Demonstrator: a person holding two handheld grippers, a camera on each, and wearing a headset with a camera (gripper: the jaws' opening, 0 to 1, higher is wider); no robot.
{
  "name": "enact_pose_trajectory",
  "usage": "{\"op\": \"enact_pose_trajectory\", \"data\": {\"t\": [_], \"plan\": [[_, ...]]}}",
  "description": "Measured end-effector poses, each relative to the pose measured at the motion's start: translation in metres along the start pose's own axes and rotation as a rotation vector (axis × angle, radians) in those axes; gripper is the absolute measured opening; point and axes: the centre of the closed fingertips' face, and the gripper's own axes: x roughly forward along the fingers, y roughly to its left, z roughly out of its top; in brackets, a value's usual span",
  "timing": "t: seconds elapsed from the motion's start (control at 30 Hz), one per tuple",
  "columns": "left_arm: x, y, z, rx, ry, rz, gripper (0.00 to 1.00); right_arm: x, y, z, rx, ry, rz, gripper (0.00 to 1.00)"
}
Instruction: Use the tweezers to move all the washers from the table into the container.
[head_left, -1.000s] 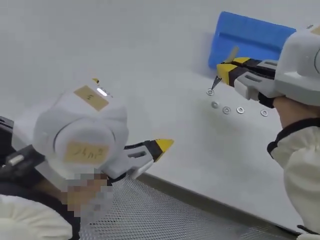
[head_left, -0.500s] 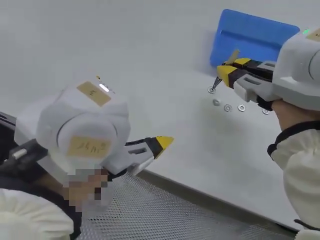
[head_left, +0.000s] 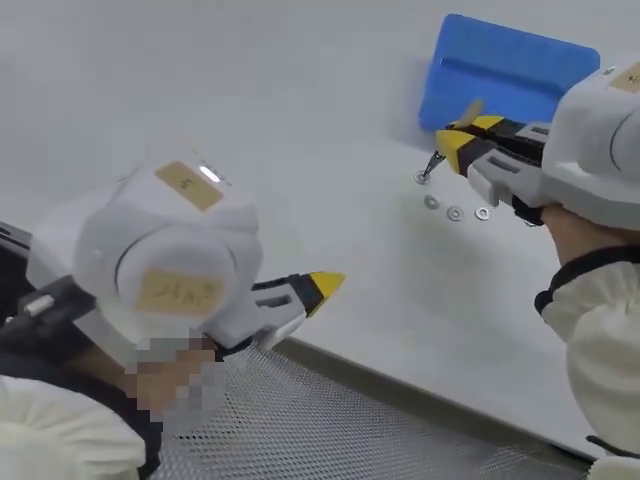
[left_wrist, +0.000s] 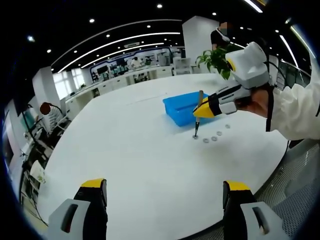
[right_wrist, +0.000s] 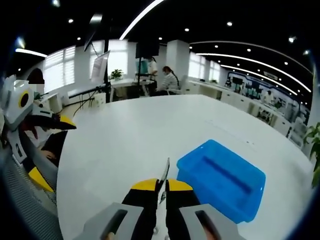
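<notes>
- On the white table (head_left: 330, 180), I am seeing three loose washers (head_left: 455, 213) lying in a short row near the far edge, just in front of the blue container (head_left: 510, 75).
- One more washer (head_left: 421, 179) is sitting right at the tip of the tweezers (head_left: 430, 166), a little apart from the row. I cannot tell whether it is being pinched or is lying flat on the table.
- The tweezers are pointing down and away from the right gripper (head_left: 462, 135), with their tip reaching the table beside the container's near corner.
- The right gripper is squeezing its yellow-tipped jaws together on the tweezers' handle. In the right gripper view, the thin blades are sticking out between the two jaws.
- The container is resting on the table, open side up, just beyond the washers and touching none of them.
- The left gripper (left_wrist: 165, 189) is hovering low at the near edge of the table, well apart from the washers. Its jaws are spread wide and are gripping nothing.
- A grey mesh panel (head_left: 320, 430) is running below the table's near edge, and a pale sleeve (head_left: 600, 340) is showing behind the right gripper.
</notes>
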Motion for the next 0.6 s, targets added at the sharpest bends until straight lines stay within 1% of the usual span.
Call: {"op": "enact_pose_trajectory", "data": {"t": [0.07, 0.13, 0.17, 0.23, 0.27, 0.33, 0.43, 0.6], "plan": [[0.0, 0.0, 0.001, 0.0, -0.002, -0.002, 0.99, 0.0, 0.002, 0.0, 0.004, 0.016, 0.01, 0.0], [-0.001, -0.003, 0.004, -0.004, -0.021, -0.015, 0.99, 0.0, 0.004, 0.0, -0.021, 0.024, 0.013, 0.0], [-0.001, -0.003, 0.004, -0.003, -0.022, -0.016, 0.99, 0.0, 0.006, 0.0, -0.026, 0.025, 0.015, 0.0], [-0.001, -0.005, 0.004, -0.001, -0.021, -0.026, 0.99, -0.001, 0.006, 0.0, -0.019, 0.03, 0.023, 0.0], [-0.002, -0.007, 0.006, 0.0, -0.029, -0.039, 0.99, -0.001, 0.007, 0.0, -0.017, 0.035, 0.026, 0.0], [-0.002, -0.008, 0.006, 0.007, -0.031, -0.041, 0.99, -0.003, 0.007, 0.001, -0.011, 0.041, 0.029, 0.0], [-0.002, -0.009, 0.004, 0.015, -0.02, -0.042, 0.99, -0.012, 0.007, 0.01, 0.001, 0.019, 0.029, 0.0], [-0.003, -0.008, 0.006, 0.023, -0.033, -0.037, 0.99, -0.022, 0.006, 0.026, 0.002, -0.005, 0.027, 0.0]]}}
